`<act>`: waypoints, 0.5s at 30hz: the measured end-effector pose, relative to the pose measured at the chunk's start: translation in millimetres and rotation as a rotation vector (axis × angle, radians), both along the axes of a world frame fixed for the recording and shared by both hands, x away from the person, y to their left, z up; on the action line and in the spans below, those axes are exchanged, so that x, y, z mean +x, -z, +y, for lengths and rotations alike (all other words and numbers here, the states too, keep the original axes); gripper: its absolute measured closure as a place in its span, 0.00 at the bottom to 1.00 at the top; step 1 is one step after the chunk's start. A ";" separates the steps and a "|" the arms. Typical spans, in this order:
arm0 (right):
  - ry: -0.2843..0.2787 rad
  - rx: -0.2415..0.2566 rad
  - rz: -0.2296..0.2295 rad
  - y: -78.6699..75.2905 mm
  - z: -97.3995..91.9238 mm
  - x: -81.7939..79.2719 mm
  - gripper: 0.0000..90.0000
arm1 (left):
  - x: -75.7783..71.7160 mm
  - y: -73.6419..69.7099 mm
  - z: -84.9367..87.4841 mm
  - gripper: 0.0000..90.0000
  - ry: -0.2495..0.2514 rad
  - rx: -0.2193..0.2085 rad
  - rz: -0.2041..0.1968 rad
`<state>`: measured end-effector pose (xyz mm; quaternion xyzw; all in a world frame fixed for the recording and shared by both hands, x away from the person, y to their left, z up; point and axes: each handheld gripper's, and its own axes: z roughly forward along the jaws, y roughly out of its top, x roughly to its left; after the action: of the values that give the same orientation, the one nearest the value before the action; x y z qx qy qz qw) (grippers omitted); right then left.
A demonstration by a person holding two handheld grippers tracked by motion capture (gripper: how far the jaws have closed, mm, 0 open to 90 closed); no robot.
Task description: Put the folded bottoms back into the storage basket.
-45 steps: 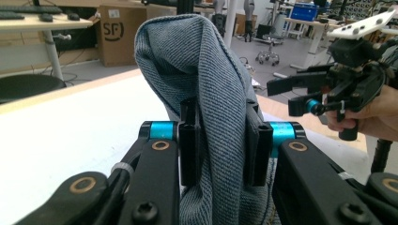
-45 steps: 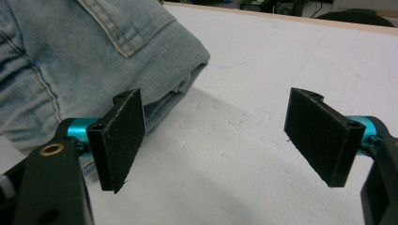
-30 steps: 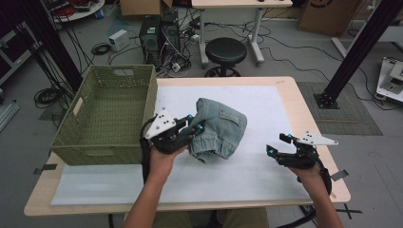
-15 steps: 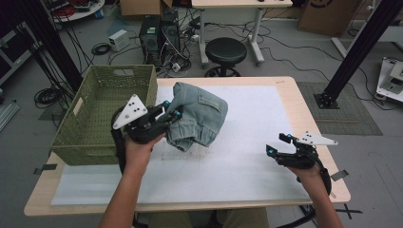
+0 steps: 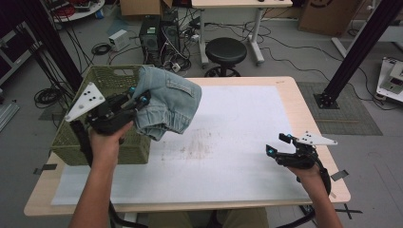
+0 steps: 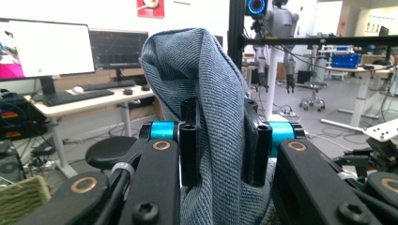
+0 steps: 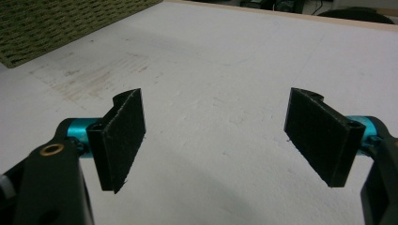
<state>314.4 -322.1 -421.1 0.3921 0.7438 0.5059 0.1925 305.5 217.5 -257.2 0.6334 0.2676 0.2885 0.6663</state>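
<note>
A folded pair of light blue denim shorts (image 5: 166,102) hangs in the air over the right rim of the green woven basket (image 5: 76,142), lifted off the table. My left gripper (image 5: 137,96) is shut on the shorts; in the left gripper view the denim fabric (image 6: 206,84) is pinched between the two black jaws and rises above them. My right gripper (image 5: 278,145) rests low over the white mat near the table's right front, open. In the right gripper view its pads (image 7: 123,136) stand wide apart with bare mat between them.
The white mat (image 5: 228,137) covers most of the wooden table (image 5: 313,123), with a faint brown smudge at its middle. The basket's corner (image 7: 47,28) lies far left in the right gripper view. A black stool (image 5: 225,50), computers and cables stand on the floor behind.
My left gripper has carried the shorts up and to the left, from the middle of the mat to above the basket's right rim. The right gripper has stayed still and open.
</note>
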 end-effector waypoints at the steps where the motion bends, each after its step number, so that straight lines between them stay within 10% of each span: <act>1: 0.001 0.001 0.002 -0.1 0.4 -0.1 0.23 | -0.5 -1.2 2.4 0.81 -0.003 0.001 -0.002; 15: 0.001 0.000 0.004 0.1 0.1 0.0 0.23 | -8.0 -12.6 42.0 0.81 -0.058 -0.028 -0.021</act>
<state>314.4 -321.9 -421.2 0.3937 0.7439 0.5049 0.1913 297.5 259.5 -244.6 0.6128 0.2830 0.3104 0.6693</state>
